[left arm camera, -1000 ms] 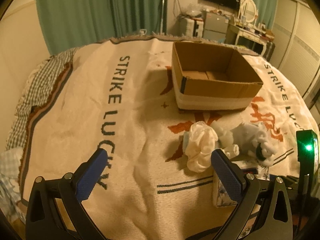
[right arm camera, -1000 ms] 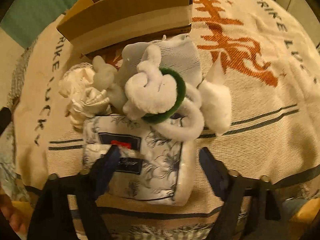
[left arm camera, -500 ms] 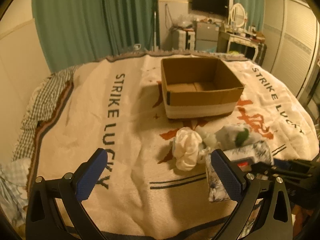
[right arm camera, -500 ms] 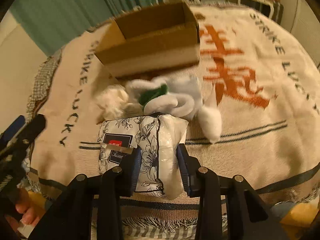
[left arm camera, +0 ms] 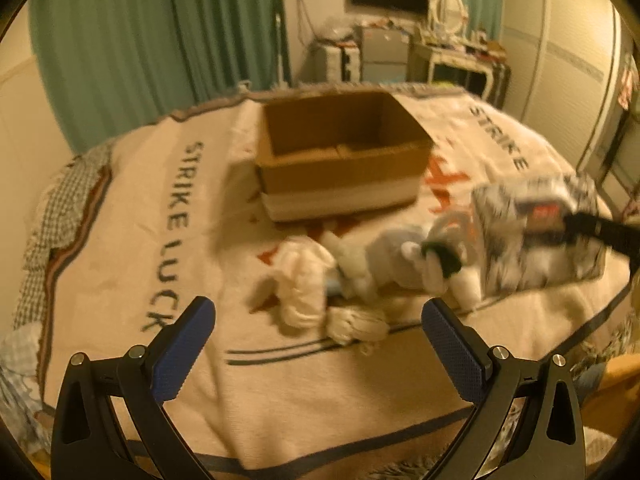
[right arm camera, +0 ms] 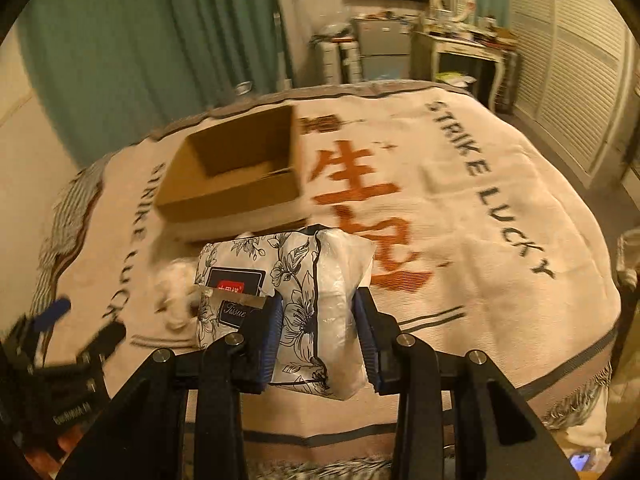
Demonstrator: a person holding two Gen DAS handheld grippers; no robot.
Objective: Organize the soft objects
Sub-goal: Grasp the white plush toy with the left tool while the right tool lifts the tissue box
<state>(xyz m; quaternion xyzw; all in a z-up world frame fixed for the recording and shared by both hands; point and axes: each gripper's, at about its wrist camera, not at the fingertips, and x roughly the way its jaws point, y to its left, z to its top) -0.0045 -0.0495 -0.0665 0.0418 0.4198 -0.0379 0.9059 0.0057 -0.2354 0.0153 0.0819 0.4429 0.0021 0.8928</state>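
Tissue pack pinched by right gripper should be carried level over box before release; left gripper spread, empty.

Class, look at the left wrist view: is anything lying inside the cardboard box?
No, the cardboard box shows only its bare brown floor and flaps.
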